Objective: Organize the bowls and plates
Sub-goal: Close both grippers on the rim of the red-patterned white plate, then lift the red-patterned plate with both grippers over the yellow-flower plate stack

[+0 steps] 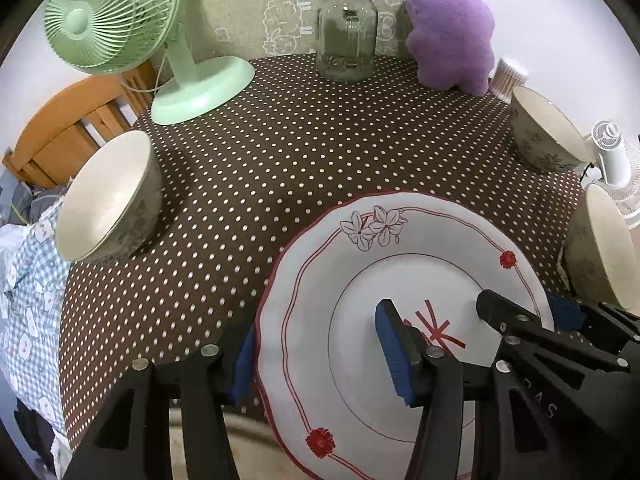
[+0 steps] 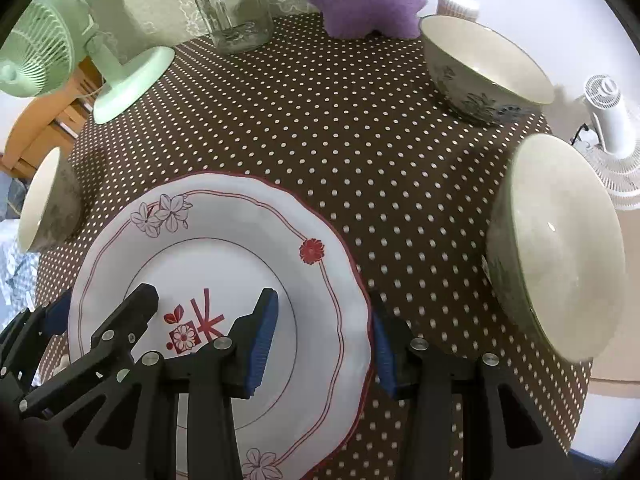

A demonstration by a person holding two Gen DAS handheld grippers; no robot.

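Observation:
A white plate with red trim and flower prints lies on the polka-dot table. My left gripper straddles the plate's left rim, one finger over the plate, one outside. My right gripper straddles its right rim the same way. Both jaws stand wide, and I cannot tell whether the pads touch the rim. One cream bowl stands at the left, one at the right, one at the far right.
A green desk fan stands at the back left, a glass jar at the back middle, a purple plush and a cotton-swab tub at the back right. A white fan stands beyond the table's right edge.

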